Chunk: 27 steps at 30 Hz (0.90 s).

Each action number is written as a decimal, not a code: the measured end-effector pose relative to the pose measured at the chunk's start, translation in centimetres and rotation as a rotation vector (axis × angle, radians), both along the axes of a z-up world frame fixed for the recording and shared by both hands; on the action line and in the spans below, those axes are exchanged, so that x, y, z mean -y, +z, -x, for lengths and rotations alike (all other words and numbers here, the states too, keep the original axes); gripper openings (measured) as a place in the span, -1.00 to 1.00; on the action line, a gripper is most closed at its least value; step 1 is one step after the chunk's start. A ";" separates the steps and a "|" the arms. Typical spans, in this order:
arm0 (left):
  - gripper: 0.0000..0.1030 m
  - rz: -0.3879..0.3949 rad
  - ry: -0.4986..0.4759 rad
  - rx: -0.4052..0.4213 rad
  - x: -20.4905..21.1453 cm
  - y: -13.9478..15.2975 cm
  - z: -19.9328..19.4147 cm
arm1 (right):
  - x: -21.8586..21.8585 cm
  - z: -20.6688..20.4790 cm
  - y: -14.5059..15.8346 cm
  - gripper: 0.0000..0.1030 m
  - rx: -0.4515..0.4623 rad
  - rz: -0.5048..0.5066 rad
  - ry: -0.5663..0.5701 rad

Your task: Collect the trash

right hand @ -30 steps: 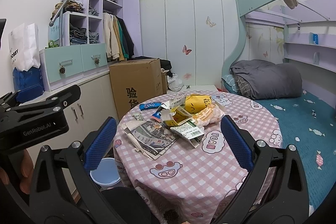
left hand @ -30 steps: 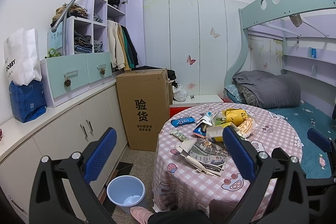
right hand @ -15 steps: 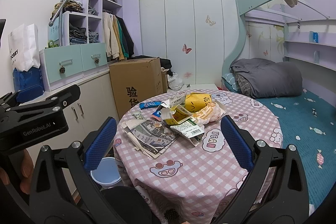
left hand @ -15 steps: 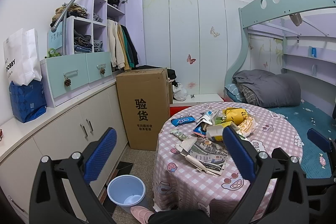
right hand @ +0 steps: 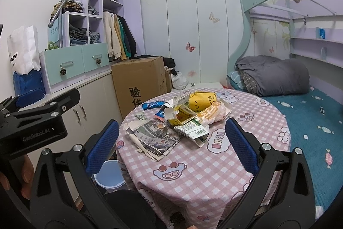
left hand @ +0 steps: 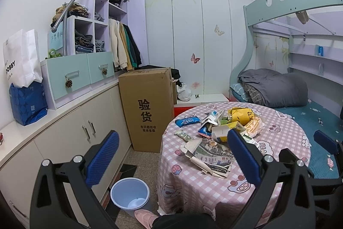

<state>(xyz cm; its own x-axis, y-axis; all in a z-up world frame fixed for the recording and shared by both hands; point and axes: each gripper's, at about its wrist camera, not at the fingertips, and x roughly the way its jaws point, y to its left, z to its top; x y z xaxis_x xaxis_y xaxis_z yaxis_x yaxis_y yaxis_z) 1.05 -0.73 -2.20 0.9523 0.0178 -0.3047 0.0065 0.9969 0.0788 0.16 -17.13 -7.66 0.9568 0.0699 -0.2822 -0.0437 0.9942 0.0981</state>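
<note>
Two large pieces of furniture frame the room: a bunk bed (left hand: 285,100) on the right, with a grey blanket (left hand: 272,87) bundled on its blue mattress, and a long low cabinet (left hand: 70,121) along the left wall. On the cabinet stand light green drawers (left hand: 79,72), a white paper bag (left hand: 21,59) and a blue bag (left hand: 27,102). A tall cardboard box (left hand: 148,108) stands on the floor between the cabinet and a round table (right hand: 203,164) covered with a pink checked cloth.

The trash (right hand: 182,119) lies in a loose heap on the far half of the table: a folded newspaper (right hand: 156,134) nearest to the front, a yellow bag (right hand: 201,100) behind it, a torn carton (right hand: 182,115), a white wrapper with a barcode (right hand: 193,131) and a blue snack packet (right hand: 153,105) at the left edge. A light blue bin (left hand: 130,193) stands on the floor just beside the table, on its left side, with something white at its bottom. A pink slipper (left hand: 144,216) shows near it.

The left gripper (left hand: 171,156) is held in the air before the table, its blue pads wide apart and with nothing between them. The right gripper (right hand: 171,145) is also spread wide and empty, well apart from the trash.
</note>
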 end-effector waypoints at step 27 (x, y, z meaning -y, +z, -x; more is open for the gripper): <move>0.92 0.135 -0.127 -0.405 -0.3 -9.8 -13.8 | 5.9 -10.6 -5.5 0.88 -0.269 -0.101 -0.086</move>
<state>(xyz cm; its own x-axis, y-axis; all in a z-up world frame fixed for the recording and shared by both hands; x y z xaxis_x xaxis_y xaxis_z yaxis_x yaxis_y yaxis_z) 14.88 -0.46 -11.99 0.7480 -0.1570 -0.6448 0.1328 0.9874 -0.0863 10.76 -23.06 -13.12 0.8521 0.0328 -0.5224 0.0810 0.9778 0.1934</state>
